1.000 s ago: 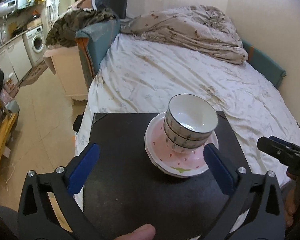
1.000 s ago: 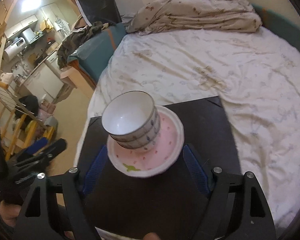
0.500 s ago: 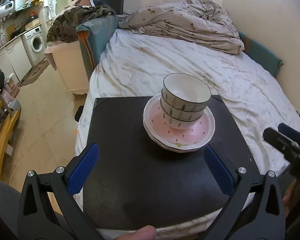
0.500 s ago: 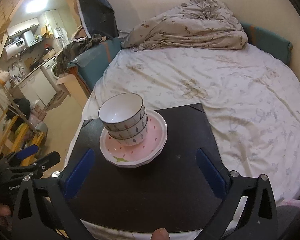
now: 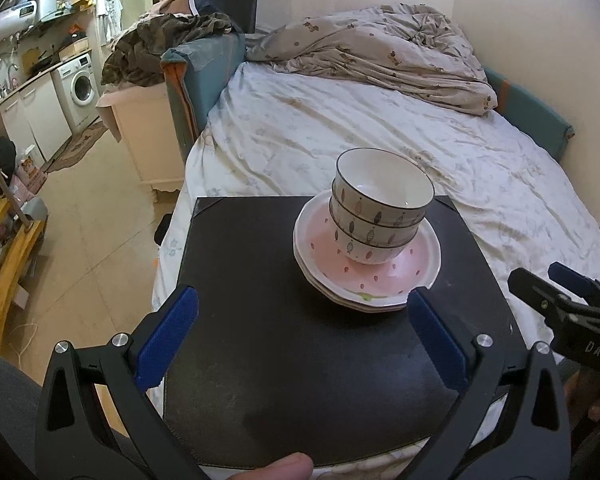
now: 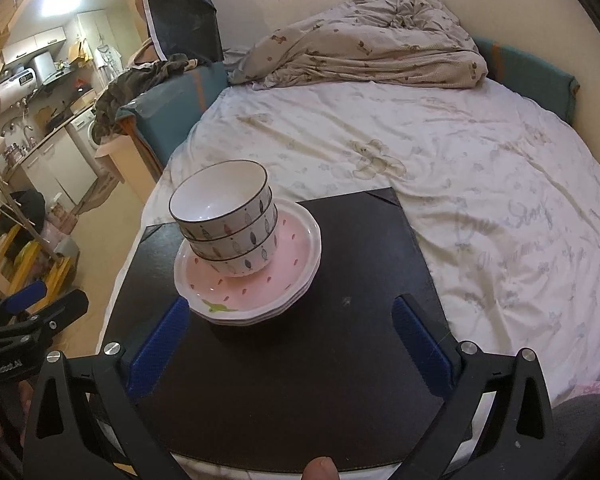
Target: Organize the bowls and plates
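Stack: three fish-patterned bowls (image 5: 380,216) nested upright, standing on a pile of pink plates (image 5: 388,280), all on the black board (image 5: 300,360) that lies at the near end of the bed (image 5: 380,132)
Place on board: far half, off centre; bare black surface lies between the pile and the near edge
Left gripper (image 5: 300,336): jaws wide apart and empty, both blue pads clear of the crockery; the right pad's tip sits just beside the near rim of the plates, whether touching or apart I cannot tell
Right gripper (image 6: 300,340): jaws at full spread, nothing between them; the left pad's tip is just beside the near-left rim of the plates (image 6: 260,292)
Direction from left jaws: stack lies ahead and to the right of the gap's centre line
Direction from right jaws: stack lies ahead and to the left of the gap's centre line, bowls (image 6: 228,220) further left than the plates
Long axis: none to speak of, the pile is round; height runs straight up through the bowls
Nearer hand: no clear winner, both sit at the near edge, one to each side of the pile
Judgement: pile looks sorted already; any further move needs the jaws swung inward toward the rim, without knocking the tall bowl stack
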A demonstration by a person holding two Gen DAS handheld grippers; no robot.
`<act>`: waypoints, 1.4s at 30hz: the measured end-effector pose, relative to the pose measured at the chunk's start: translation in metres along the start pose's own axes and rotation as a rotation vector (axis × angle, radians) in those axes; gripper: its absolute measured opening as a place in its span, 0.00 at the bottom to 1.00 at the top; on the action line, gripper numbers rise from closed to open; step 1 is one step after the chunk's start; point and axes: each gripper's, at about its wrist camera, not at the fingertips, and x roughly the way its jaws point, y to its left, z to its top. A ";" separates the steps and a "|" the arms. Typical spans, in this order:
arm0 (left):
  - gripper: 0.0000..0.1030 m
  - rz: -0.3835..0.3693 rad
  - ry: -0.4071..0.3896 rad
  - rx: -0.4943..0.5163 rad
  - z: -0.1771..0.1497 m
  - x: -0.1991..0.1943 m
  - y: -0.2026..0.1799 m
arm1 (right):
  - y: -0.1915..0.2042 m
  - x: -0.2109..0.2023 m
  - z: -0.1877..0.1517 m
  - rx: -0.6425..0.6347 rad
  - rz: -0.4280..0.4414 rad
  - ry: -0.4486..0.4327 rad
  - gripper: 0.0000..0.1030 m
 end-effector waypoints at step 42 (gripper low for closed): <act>1.00 0.000 0.006 0.002 0.001 0.002 -0.002 | 0.011 0.003 0.000 -0.051 -0.010 -0.010 1.00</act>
